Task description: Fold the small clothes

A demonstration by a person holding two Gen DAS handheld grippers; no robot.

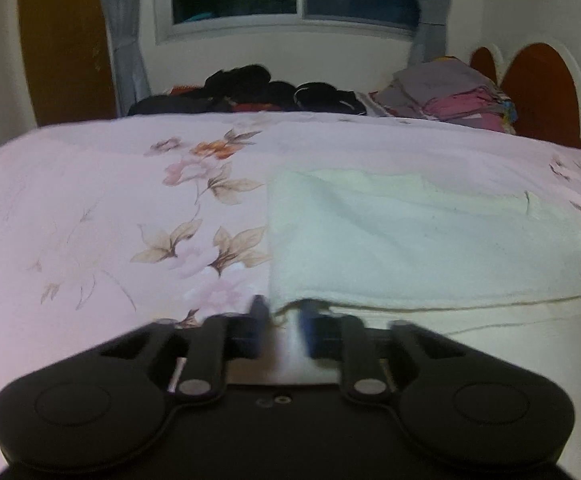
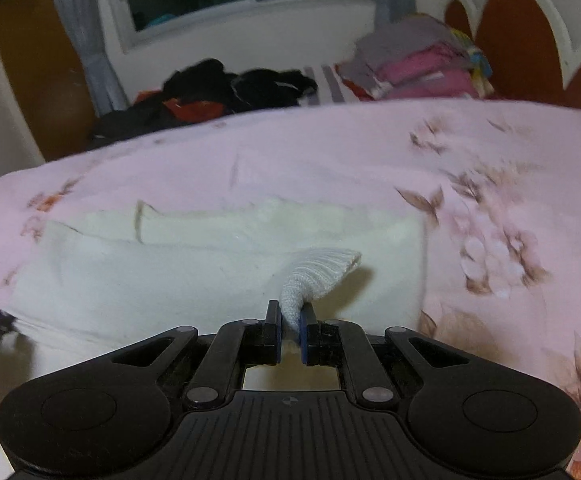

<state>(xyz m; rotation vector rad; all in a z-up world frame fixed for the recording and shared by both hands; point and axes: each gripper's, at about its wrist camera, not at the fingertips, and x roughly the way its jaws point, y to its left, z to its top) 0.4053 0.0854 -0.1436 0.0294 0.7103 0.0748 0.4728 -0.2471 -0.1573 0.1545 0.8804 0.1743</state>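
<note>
A white garment [image 2: 218, 276] is spread on the bed [image 2: 330, 152]. Its near ribbed edge is pinched in the right claw [image 2: 290, 316]; its near left corner is gripped by the left claw [image 1: 284, 312]. Both edges are best lifted together and laid squarely.

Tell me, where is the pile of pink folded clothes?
In both wrist views the folded clothes stack sits far right on the bed, beside the headboard.

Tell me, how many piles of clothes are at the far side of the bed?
2: a dark heap below the window, and a neat folded stack of grey and pink to its right, by the headboard. More could be hidden behind the bed's edge.
</note>
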